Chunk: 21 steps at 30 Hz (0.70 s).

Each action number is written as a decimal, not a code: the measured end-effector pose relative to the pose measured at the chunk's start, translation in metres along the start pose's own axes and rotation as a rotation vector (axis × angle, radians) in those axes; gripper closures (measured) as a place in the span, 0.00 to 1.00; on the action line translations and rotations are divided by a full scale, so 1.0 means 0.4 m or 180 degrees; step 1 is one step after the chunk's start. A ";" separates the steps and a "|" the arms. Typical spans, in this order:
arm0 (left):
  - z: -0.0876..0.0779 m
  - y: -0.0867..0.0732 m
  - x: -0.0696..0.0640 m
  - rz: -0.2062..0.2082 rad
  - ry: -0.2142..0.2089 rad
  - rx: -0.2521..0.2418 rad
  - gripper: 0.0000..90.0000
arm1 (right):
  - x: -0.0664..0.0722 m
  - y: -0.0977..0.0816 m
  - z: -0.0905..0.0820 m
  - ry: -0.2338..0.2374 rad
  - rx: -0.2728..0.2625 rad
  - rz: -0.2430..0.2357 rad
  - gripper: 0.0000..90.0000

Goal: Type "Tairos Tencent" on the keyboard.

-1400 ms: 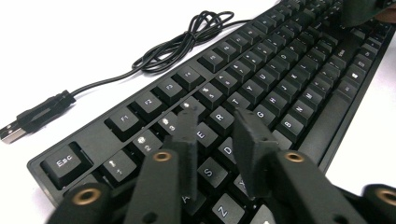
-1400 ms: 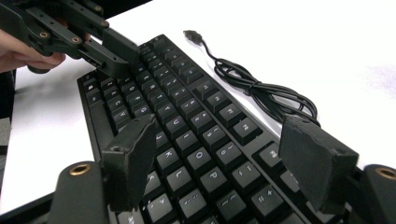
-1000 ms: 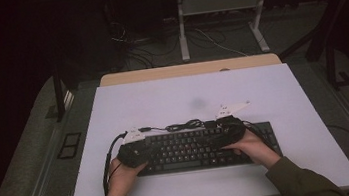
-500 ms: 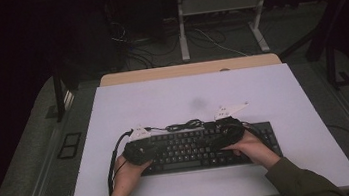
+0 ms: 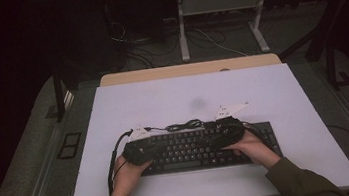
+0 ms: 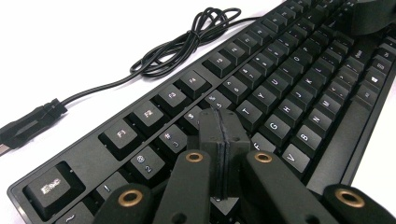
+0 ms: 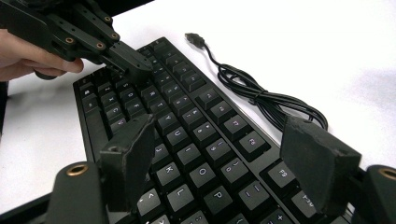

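Keyboard [image 5: 196, 148]: a black full-size unit lying flat on the white counter [image 5: 272, 86], near the person's edge, its long side running left to right. Its cable [image 6: 187, 44] lies in a loose bundle on the counter just behind the function row, with the USB plug [image 6: 28, 123] free and unconnected.

Left gripper [image 6: 223, 140]: jaws clenched together on nothing, forming a single blunt tip held over the letter keys at the left end of the board, around the number and upper letter rows. Whether the tip is touching a keycap cannot be told. The same closed tip is seen across the board in the right gripper view [image 7: 133, 60].

Right gripper [image 7: 219, 158]: jaws released and standing wide, poised above the right half of the keys, holding nothing.

Risks, in my judgement:
- The closed left tip is wider than one keycap. If it presses off-centre it may depress two neighbouring keys at once, or slide into the gap between them.
- A slanted push could lever a keycap off or shove the board across the smooth counter, as nothing pins it down.
- The open right jaws hang low. A drop of that hand would rake them across the keys or catch a keycap edge.
- The loose cable bundle sits close behind the board and could snag on either gripper if it swings rearward.
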<state>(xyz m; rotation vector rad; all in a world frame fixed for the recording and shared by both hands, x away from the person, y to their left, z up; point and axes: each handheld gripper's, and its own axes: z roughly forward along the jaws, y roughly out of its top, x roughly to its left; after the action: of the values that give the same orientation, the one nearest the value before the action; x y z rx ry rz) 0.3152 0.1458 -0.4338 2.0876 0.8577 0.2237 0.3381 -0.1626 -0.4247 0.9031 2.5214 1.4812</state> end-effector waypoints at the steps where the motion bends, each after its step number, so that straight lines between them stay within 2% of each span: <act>1: -0.001 0.000 0.000 0.0003 -0.0003 -0.0007 0.99 | 0.000 0.000 -0.001 0.0002 -0.0002 0.0001 0.29; 5: -0.009 0.000 -0.001 -0.0024 -0.0020 -0.0034 0.94 | -0.001 0.003 -0.005 0.0002 0.0008 0.0019 0.29; 13: -0.021 -0.003 -0.008 -0.0042 -0.0054 -0.0057 0.78 | 0.002 0.016 -0.007 0.0047 0.0027 0.0034 0.30; 21: -0.031 -0.007 -0.009 -0.0037 -0.0073 -0.0056 0.62 | 0.013 0.033 0.011 0.0073 0.0038 0.0027 0.43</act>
<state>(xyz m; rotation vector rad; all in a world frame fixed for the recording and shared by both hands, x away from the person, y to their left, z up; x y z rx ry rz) 0.3055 0.1527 -0.4277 2.0646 0.8510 0.2000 0.3414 -0.1516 -0.4150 0.9049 2.5482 1.4891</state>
